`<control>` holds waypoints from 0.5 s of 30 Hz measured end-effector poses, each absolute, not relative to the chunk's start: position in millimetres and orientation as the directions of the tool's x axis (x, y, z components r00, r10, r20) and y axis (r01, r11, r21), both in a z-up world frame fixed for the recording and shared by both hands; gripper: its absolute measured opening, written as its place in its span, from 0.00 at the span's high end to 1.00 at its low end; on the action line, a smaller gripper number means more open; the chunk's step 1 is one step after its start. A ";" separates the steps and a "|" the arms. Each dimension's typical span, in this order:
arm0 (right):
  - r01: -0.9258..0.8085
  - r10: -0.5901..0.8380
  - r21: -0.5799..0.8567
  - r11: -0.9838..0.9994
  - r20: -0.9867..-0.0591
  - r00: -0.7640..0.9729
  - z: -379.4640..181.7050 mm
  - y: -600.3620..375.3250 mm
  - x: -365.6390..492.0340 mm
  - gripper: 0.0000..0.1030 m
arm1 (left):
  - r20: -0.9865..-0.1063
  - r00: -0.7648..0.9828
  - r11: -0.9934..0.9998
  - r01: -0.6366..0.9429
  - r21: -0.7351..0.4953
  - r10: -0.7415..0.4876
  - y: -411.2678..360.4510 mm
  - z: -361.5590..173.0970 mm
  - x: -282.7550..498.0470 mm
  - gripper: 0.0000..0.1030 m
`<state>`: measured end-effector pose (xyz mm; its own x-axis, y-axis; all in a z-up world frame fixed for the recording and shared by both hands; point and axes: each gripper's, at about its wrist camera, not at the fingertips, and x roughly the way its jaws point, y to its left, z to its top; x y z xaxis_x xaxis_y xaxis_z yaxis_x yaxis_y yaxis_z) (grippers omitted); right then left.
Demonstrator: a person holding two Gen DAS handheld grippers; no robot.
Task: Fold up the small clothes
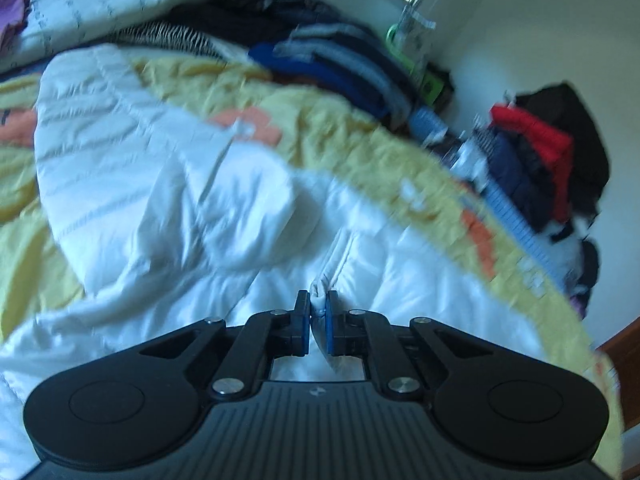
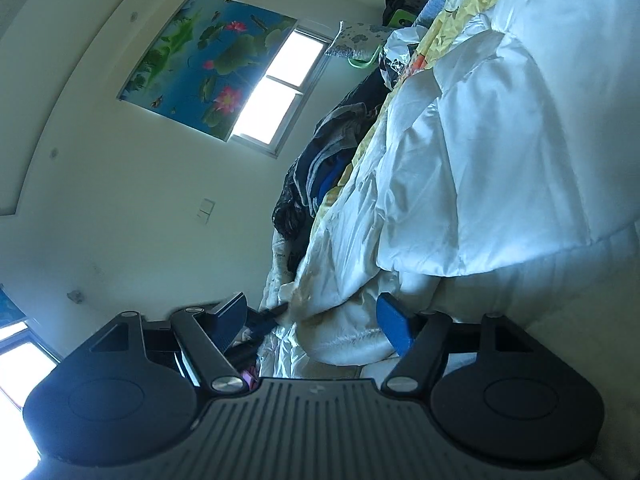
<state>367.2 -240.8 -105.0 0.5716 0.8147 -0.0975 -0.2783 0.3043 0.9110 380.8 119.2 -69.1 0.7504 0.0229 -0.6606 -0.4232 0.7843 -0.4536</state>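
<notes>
A white quilted puffer jacket point(image 1: 140, 168) lies spread over a yellow patterned bedspread point(image 1: 320, 128). In the left wrist view my left gripper point(image 1: 319, 305) is shut on a narrow white fold of the jacket along its zipper edge, and the blue pads pinch it. The right wrist view is rolled sideways, with the same jacket point(image 2: 500, 140) filling its right half. My right gripper point(image 2: 313, 320) stands open at the jacket's bunched lower edge. Some white cloth lies between its fingers, beside the right pad point(image 2: 394, 322), and nothing is clamped.
Dark and blue clothes point(image 1: 320, 56) are piled at the far side of the bed, with red and black garments point(image 1: 536, 148) heaped against the wall. A window point(image 2: 280, 92) and a lotus picture point(image 2: 200, 60) are on the wall. A striped white quilt point(image 1: 100, 4) lies at the back left.
</notes>
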 end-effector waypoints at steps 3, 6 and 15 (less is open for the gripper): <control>-0.278 0.815 0.911 0.304 -0.097 0.571 -105.2 -240.8 367.3 0.26 | -0.693 0.721 0.799 -0.421 -0.430 0.008 114.4 -87.5 380.7 0.93; -0.279 0.815 0.911 0.302 -0.096 0.571 -105.4 -240.7 367.3 0.26 | -0.687 0.727 0.815 -0.408 -0.412 0.017 109.9 -89.3 378.8 0.93; -0.314 0.808 0.878 0.362 -0.127 0.576 -53.9 -265.1 351.2 0.24 | -0.557 0.814 0.830 -0.420 -0.368 0.165 108.8 -43.0 327.5 0.60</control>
<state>351.2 -265.1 -53.9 0.5759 0.8077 -0.1266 -0.3144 0.3617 0.8777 327.5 108.8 -43.0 0.8141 0.1651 -0.5568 -0.4200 0.8295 -0.3680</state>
